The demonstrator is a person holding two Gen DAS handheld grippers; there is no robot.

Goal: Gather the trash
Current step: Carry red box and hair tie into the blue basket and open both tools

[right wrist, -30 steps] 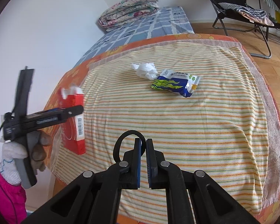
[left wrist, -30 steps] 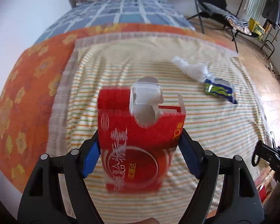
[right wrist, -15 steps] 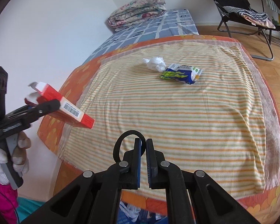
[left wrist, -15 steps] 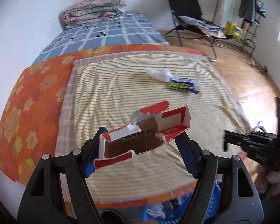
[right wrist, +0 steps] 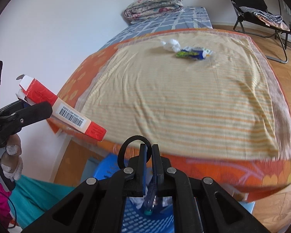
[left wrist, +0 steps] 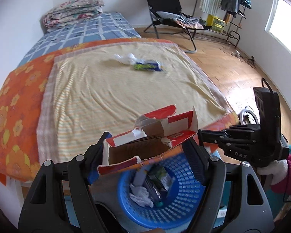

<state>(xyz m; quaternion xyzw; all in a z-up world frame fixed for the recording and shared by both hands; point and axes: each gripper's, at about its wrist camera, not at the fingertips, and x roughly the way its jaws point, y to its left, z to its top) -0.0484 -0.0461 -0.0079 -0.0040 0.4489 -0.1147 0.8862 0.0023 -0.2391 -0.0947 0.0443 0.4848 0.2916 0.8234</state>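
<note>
Gripping a torn red carton (left wrist: 149, 136) across its width, the left gripper (left wrist: 145, 155) holds it tilted above a blue basket (left wrist: 180, 203) on the floor at the bed's near end. Basket contents: crumpled white paper, a bottle, wrappers. Right gripper (right wrist: 149, 151): jaws pressed together, nothing between them, also over the basket. Farther off, on the striped blanket (right wrist: 184, 101): a crumpled tissue (right wrist: 171, 44) touching a blue-and-green wrapper (right wrist: 194, 54). Far end: folded quilt (right wrist: 155, 5). Far right: black chair (left wrist: 164, 9).

Box (left wrist: 149, 145) over basket (left wrist: 164, 211) — wrapper (left wrist: 148, 66) on bed (left wrist: 110, 91) behind.
</note>
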